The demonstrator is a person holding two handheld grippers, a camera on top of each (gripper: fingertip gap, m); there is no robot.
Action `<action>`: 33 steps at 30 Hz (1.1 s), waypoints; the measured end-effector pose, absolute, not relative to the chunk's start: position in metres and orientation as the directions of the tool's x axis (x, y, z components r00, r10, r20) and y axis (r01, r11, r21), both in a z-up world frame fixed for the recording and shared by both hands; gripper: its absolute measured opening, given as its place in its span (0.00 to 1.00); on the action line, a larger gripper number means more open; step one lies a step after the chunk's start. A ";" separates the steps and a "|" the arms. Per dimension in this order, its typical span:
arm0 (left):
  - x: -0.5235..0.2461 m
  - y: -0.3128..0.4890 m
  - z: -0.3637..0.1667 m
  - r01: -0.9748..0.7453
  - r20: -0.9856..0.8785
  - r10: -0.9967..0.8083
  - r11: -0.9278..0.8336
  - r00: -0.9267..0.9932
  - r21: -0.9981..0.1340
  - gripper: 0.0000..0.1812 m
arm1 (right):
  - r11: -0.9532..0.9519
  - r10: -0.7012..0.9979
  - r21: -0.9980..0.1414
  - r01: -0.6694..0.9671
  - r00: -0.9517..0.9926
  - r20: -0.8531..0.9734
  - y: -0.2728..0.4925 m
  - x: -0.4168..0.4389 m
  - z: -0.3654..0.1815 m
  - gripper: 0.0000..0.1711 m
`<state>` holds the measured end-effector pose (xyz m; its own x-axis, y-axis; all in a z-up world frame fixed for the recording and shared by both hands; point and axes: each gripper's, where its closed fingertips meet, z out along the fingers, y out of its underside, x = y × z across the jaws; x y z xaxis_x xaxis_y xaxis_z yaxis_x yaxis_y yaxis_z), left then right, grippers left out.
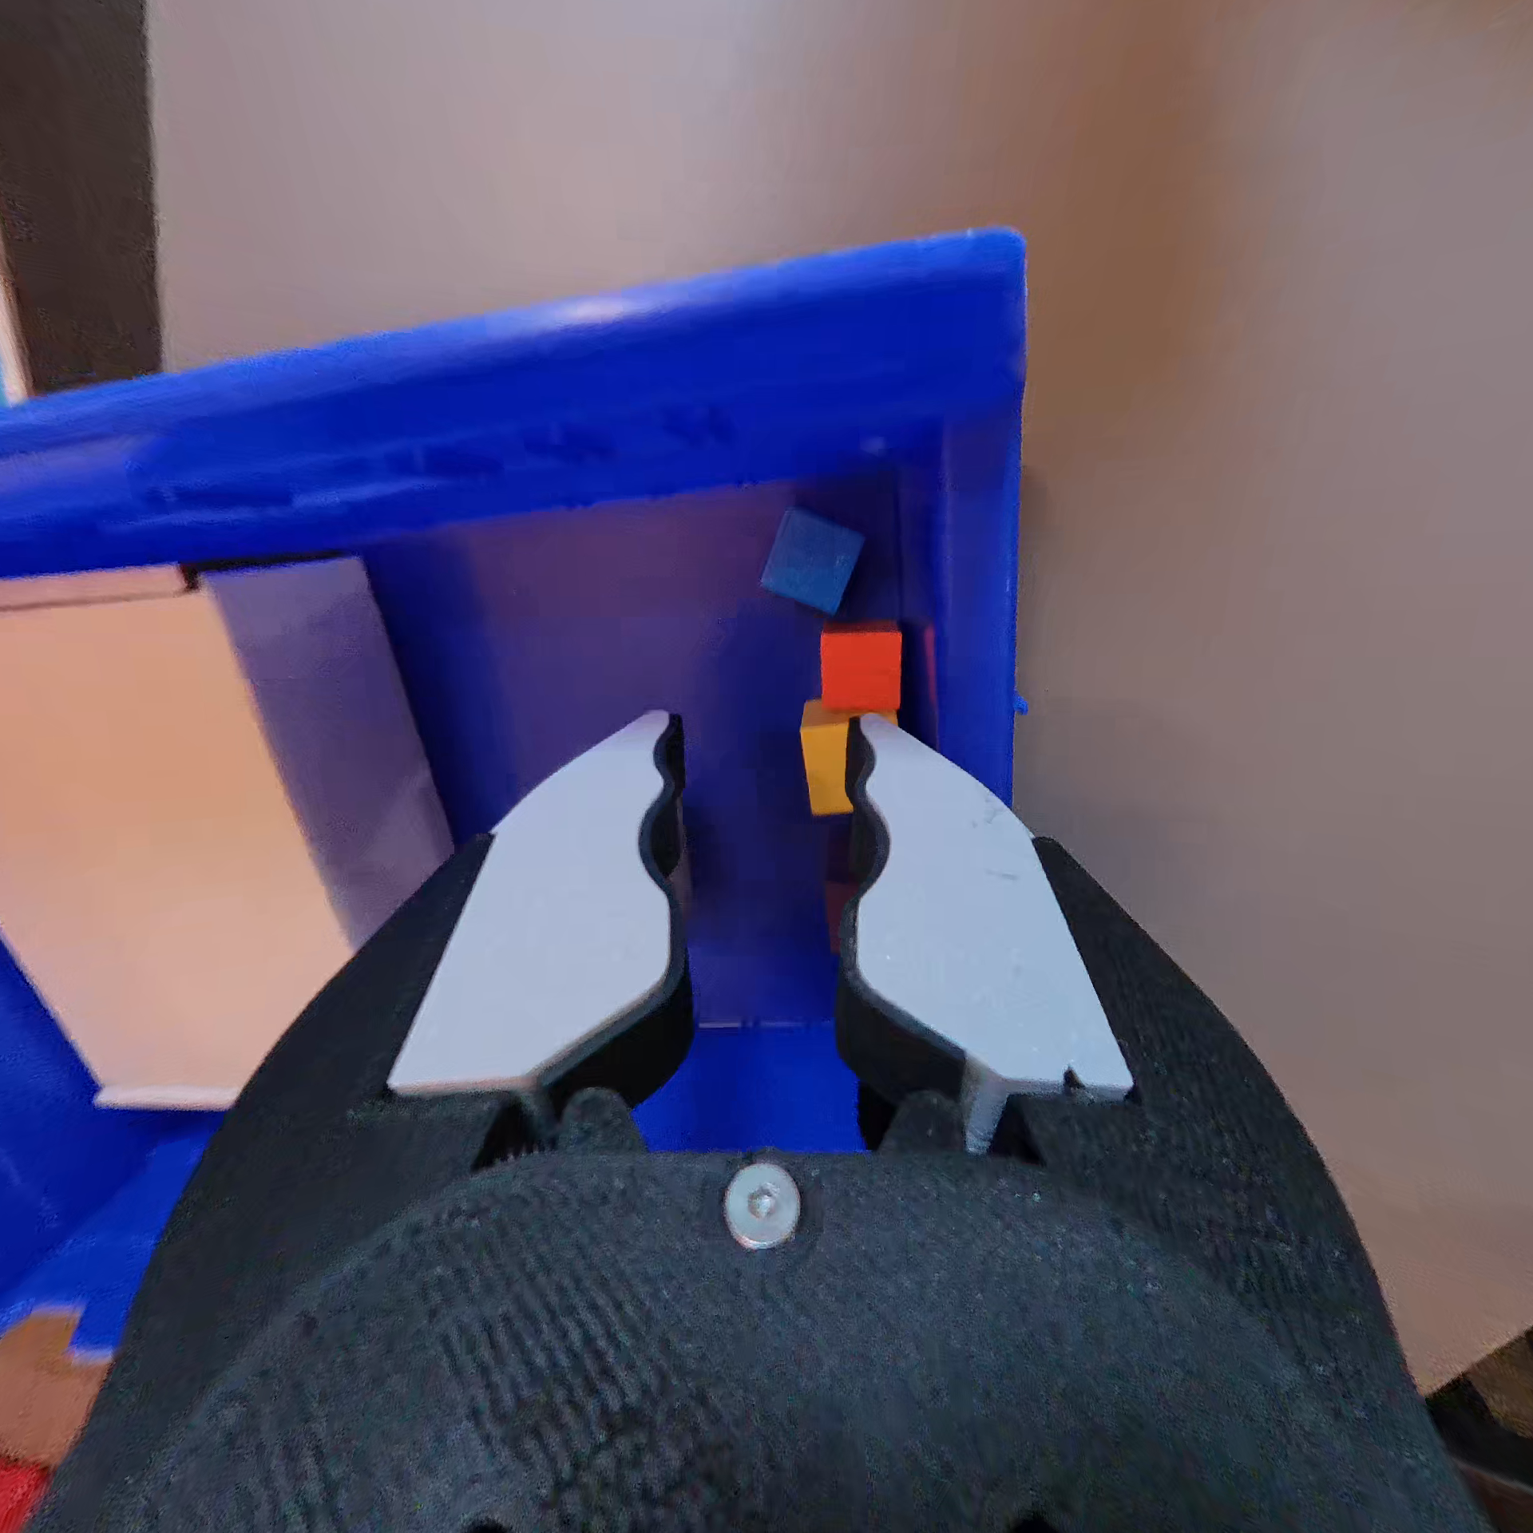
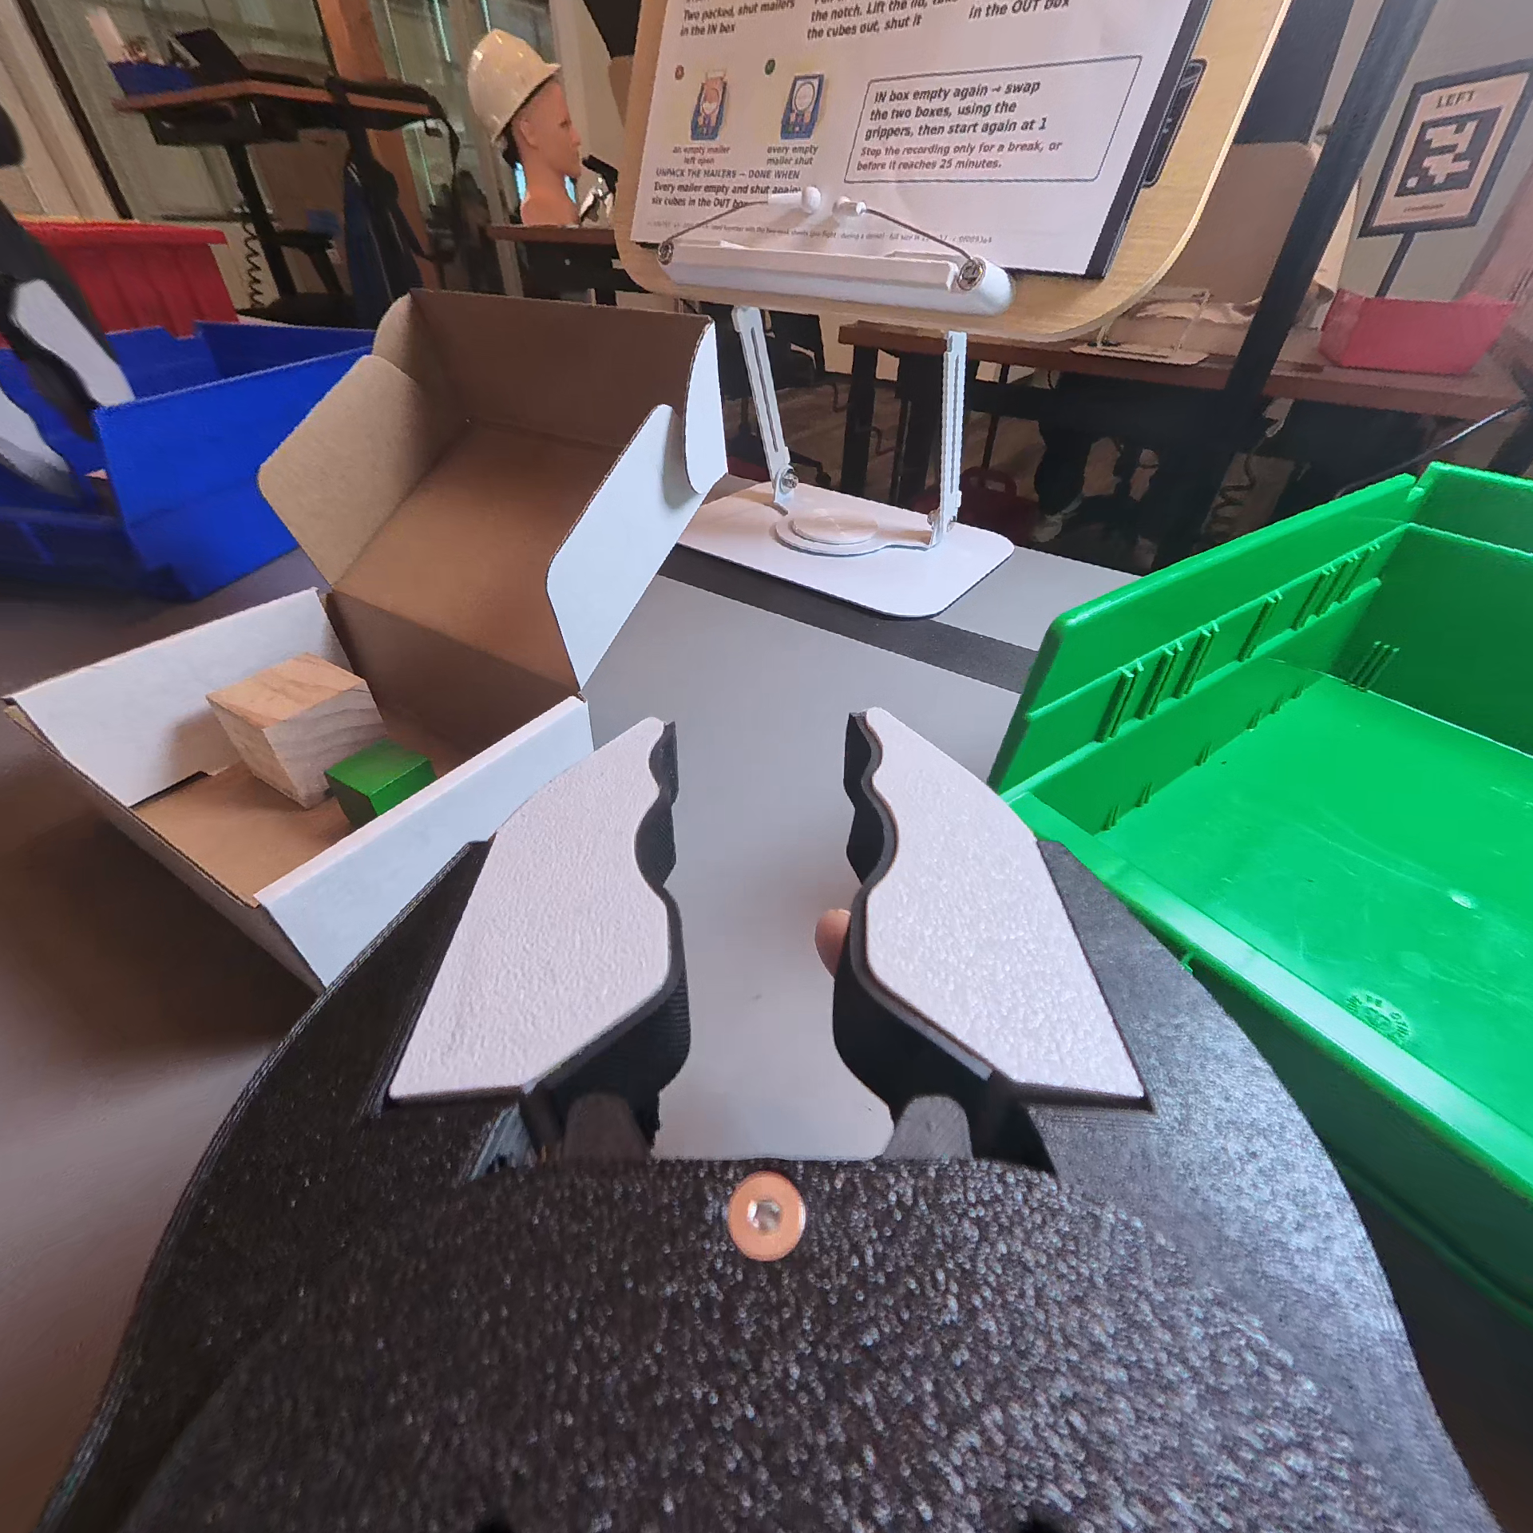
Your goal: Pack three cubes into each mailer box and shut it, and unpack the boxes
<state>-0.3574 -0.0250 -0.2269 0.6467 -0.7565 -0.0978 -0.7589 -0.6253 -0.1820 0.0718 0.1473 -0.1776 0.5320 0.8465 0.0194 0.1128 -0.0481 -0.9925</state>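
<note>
- Left wrist view only: the left gripper (image 1: 767,747) points into a blue bin (image 1: 531,398), its jaws apart with nothing between them.
- Three small cubes lie in the bin's far right corner, ahead of the right jaw: a dark blue cube (image 1: 811,560) farthest off, a red cube (image 1: 860,665) nearer, and a yellow cube (image 1: 824,767) just beside the right jaw tip, partly hidden by it. Whether the jaw touches it cannot be told.
- A further reddish shape shows behind the right jaw, too hidden to name.
- One pale cardboard box (image 1: 124,829) lies in the bin to the left of the jaws.
- Right wrist view only: the right gripper (image 2: 763,796) hovers over a grey desk (image 2: 747,688), jaws apart and holding nothing; a fingertip (image 2: 832,941) shows beside the right jaw.
- One white mailer box (image 2: 431,838) stands open to the left of the jaws, lid raised. Inside it are two things: one plain wooden block (image 2: 290,722) and one green cube (image 2: 382,784), the cube against the block.
- One green bin (image 2: 1286,829) sits to the right of the jaws.
- Ahead of the jaws, one white stand (image 2: 863,539) carries an instruction sheet (image 2: 896,124).
- Both views: the blue bin (image 2: 191,464) appears again far left of the right jaws, with the left gripper's fingers (image 2: 58,332) over it.
</note>
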 end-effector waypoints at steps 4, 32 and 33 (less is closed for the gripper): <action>-0.353 -0.030 -0.251 -0.781 0.051 -0.786 -0.618 0.616 -0.087 0.19 | -0.053 0.843 -0.992 0.117 0.538 0.019 0.147 0.075 -0.180 0.22; -0.363 -0.011 -0.249 -0.752 0.059 -0.768 -0.637 0.637 -0.170 0.09 | -0.072 0.814 -0.993 0.095 0.581 -0.003 0.160 0.079 -0.179 0.22; -0.359 -0.014 -0.248 -0.756 0.079 -0.773 -0.633 0.629 -0.169 0.12 | -0.074 0.814 -0.993 0.095 0.581 -0.005 0.160 0.079 -0.179 0.22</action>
<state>-0.3592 -0.0143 -0.2484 0.6294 -0.7730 0.0793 -0.7557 -0.6327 -0.1693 0.0790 0.1605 -0.1793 0.5809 0.8140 -0.0053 0.0946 -0.0740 -0.9928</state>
